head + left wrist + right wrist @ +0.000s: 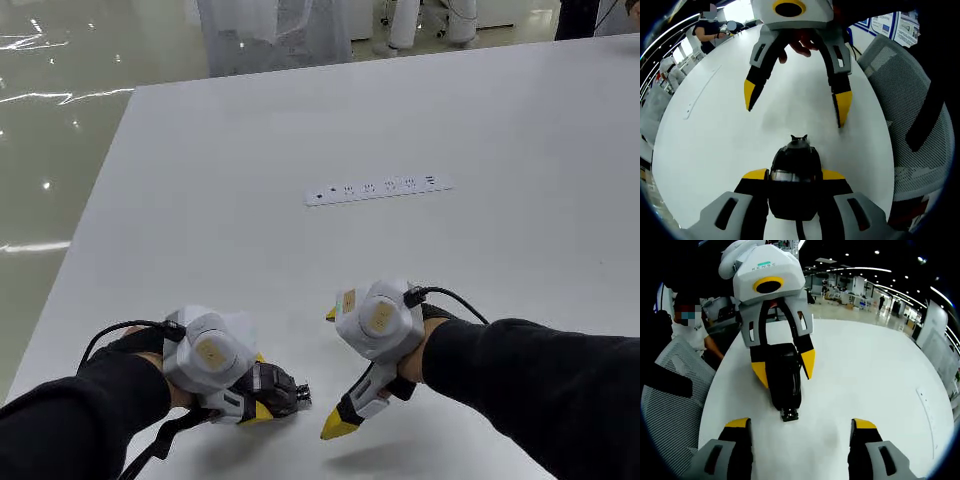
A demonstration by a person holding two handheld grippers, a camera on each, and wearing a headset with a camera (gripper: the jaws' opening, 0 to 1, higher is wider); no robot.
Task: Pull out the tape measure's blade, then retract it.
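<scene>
A wide white table (300, 130) runs away from the viewer, with a flat white power strip (378, 188) lying well beyond the grippers, near the middle of the table. Two arms in black sleeves (540, 380) reach in from the bottom edge, each holding a white and grey gripper with yellow-tipped jaws.

At lower left, the left gripper (260, 385) points to the right, low over the table. Its jaws are pinched on either side of a chunky black tape measure (275, 388). The blade's small metal end hook (799, 137) sits right at the case's mouth and faces the other gripper.

Just to the right, the right gripper (333, 370) points back toward the tape measure, its jaws spread wide with nothing between them. It is near the hook but apart from it.

The left gripper view shows a grey mesh chair (900, 100) beside the table's edge.
</scene>
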